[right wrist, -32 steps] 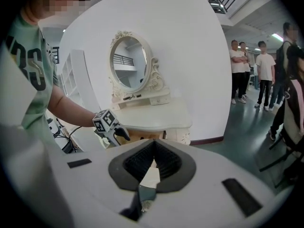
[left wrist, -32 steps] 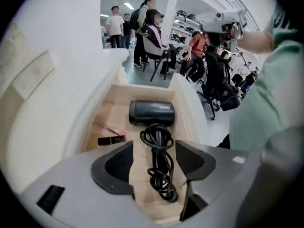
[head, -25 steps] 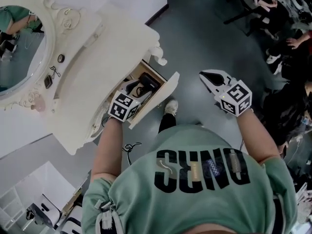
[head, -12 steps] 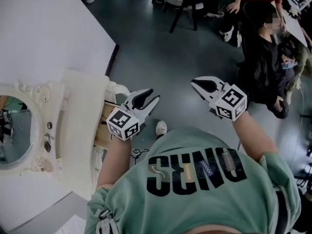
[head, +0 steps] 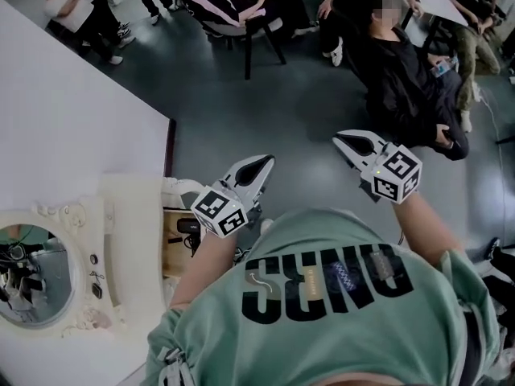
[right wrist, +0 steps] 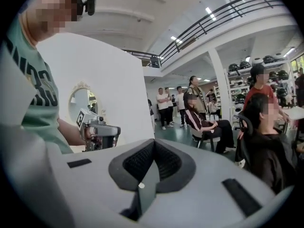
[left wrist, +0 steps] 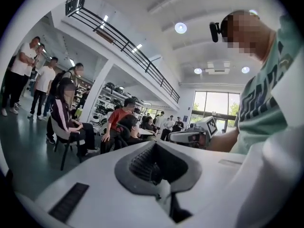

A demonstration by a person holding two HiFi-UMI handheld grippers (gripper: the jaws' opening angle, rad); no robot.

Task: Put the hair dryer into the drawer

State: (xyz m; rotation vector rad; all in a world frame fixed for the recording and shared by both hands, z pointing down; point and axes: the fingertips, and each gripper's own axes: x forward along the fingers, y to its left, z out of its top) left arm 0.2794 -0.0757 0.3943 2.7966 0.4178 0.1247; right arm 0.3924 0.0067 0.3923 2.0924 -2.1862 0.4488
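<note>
Grey floor (head: 265, 111), open hall. White partition wall (head: 72, 111) at left, with an oval mirror (head: 36, 273) in an ornate cream frame below it. Onlooker in black (head: 402, 71) seated at right. Another sits on a black chair (head: 246, 51) farther back. Standing group (head: 68, 2) beyond the partition. Railed balcony (left wrist: 123, 44) overhead, round ceiling lights (left wrist: 180, 27).

I see bright, even light from round ceiling lamps (left wrist: 180, 27) and a glaring window (left wrist: 216, 106). Shadows are soft. Both gripper views bow strongly toward their black rims; the head view looks sharp.
</note>
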